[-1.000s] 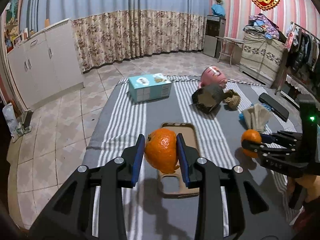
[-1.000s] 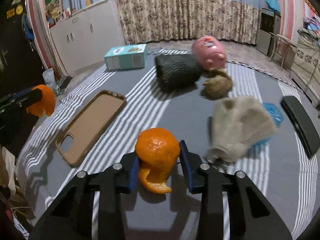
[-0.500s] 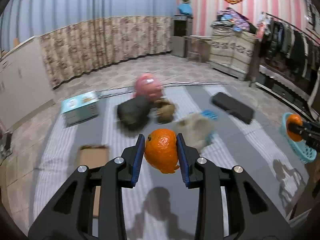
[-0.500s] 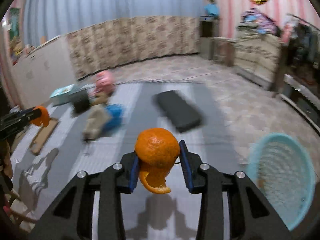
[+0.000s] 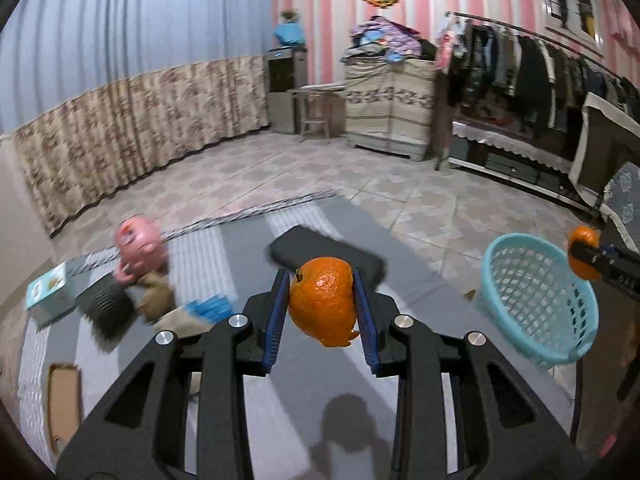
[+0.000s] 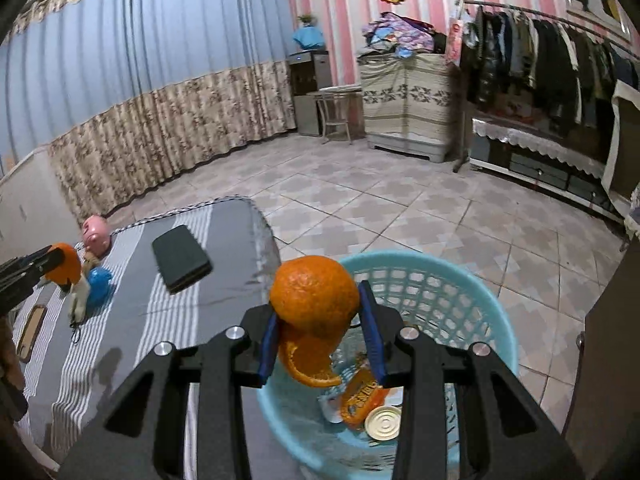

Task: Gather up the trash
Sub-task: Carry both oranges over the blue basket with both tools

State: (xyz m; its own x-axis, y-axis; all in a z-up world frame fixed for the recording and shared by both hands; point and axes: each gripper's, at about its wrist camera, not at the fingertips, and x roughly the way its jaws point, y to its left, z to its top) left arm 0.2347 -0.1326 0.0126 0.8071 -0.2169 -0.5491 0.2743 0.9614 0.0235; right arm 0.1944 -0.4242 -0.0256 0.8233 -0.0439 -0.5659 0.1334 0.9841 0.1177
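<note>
Already my right gripper [image 6: 320,328] clenches orange peel [image 6: 314,300] above the laundry basket [image 6: 496,320]; my left gripper [image 5: 320,312] grips another peel [image 5: 322,300], the basket off to its right.

Left wrist view looks forward-down over striped table [image 5: 304,364]; right wrist view close above blue basket [image 6: 472,280]; both share table, basket [image 5: 536,292].
</note>
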